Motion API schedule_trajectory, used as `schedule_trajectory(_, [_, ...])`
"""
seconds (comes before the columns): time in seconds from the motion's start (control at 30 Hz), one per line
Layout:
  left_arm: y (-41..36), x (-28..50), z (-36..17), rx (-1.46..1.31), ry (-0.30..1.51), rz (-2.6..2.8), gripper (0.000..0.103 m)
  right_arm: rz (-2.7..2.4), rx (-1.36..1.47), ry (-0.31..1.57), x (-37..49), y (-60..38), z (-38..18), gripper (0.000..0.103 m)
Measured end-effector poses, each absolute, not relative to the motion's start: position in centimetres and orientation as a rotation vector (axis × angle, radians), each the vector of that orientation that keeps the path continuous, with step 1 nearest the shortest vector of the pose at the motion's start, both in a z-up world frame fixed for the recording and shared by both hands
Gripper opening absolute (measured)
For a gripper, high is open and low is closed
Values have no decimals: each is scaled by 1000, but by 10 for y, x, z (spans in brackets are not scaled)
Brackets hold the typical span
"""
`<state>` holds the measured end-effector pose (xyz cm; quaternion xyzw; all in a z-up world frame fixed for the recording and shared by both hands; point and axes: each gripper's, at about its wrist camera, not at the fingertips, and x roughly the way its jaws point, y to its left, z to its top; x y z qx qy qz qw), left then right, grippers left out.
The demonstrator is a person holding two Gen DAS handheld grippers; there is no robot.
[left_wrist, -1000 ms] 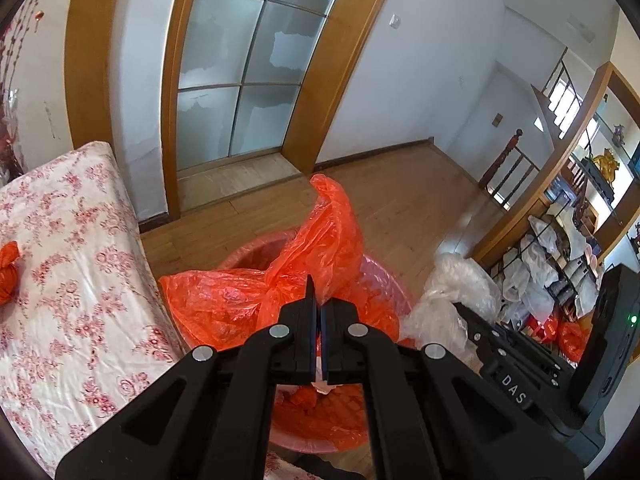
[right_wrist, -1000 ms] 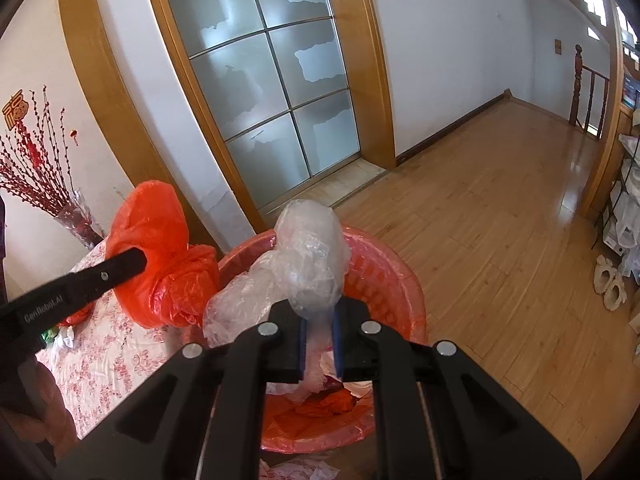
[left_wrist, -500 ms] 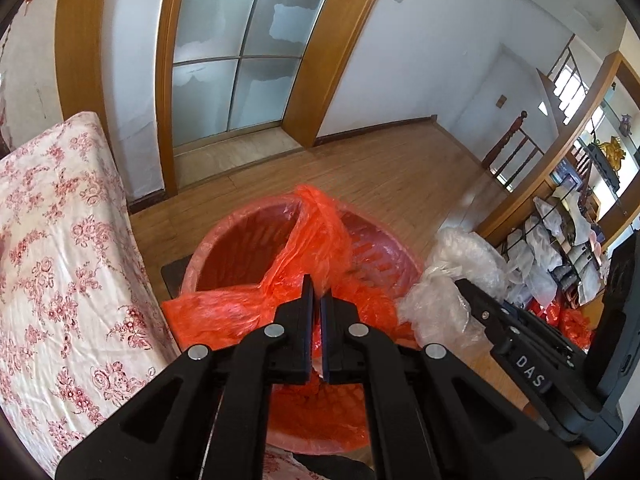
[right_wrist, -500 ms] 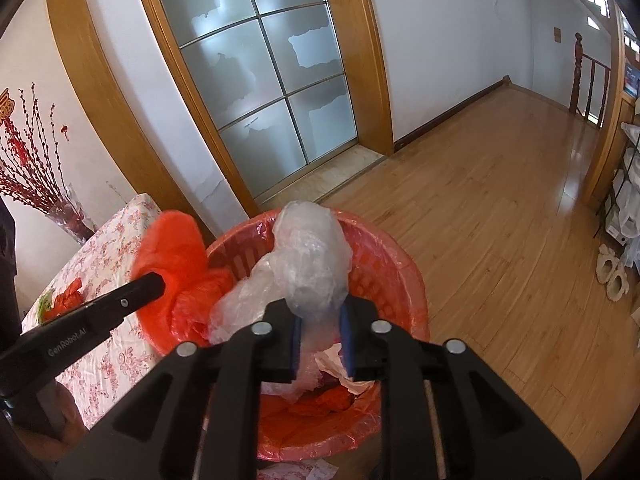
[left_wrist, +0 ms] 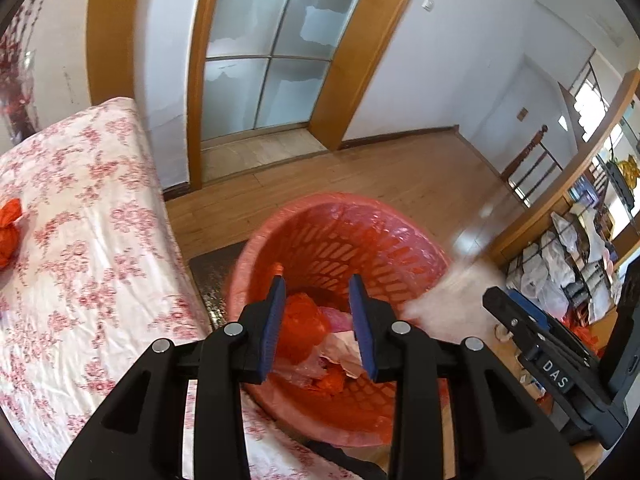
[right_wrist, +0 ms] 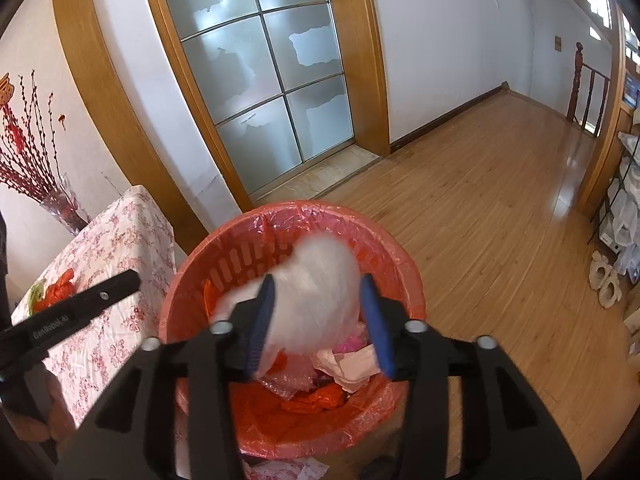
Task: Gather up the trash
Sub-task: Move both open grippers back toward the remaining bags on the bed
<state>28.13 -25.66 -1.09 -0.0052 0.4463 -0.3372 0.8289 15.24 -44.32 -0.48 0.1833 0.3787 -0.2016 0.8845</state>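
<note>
A red slatted basket (left_wrist: 404, 240) (right_wrist: 404, 268) lined with red plastic stands on the floor beside the table. My left gripper (left_wrist: 318, 320) is open above it; the orange plastic bag (left_wrist: 302, 328) lies inside among crumpled paper. My right gripper (right_wrist: 320, 320) is open over the basket, and the clear plastic wad (right_wrist: 320, 284), blurred by motion, is between its spread fingers, dropping in. It also shows as a white blur in the left wrist view (left_wrist: 444, 304).
A table with a floral cloth (left_wrist: 80, 248) (right_wrist: 116, 264) stands left of the basket, with orange trash (left_wrist: 10, 228) (right_wrist: 60, 286) on it. A vase of red branches (right_wrist: 60, 208) stands at its far end. Wooden floor and shelves with bags (left_wrist: 560, 264) lie right.
Both grippers opened. The orange bag dropped from the left gripper into the basket. The clear plastic wad left the right gripper's grip and is falling.
</note>
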Motion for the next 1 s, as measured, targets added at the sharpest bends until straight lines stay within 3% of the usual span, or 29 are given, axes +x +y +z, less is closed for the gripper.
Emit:
schedule_trajectory(0.53, [-155, 294, -4, -3, 867, -545, 36, -355, 310, 798, 170, -388, 4, 50])
schedule_trajectory(0.73, [-82, 296, -1, -11, 814, -436, 42, -280, 263, 804, 192, -338, 11, 50])
schedule_trajectory(1.0, [25, 294, 0, -11, 723, -254, 61, -137, 204, 828, 224, -253, 8, 50])
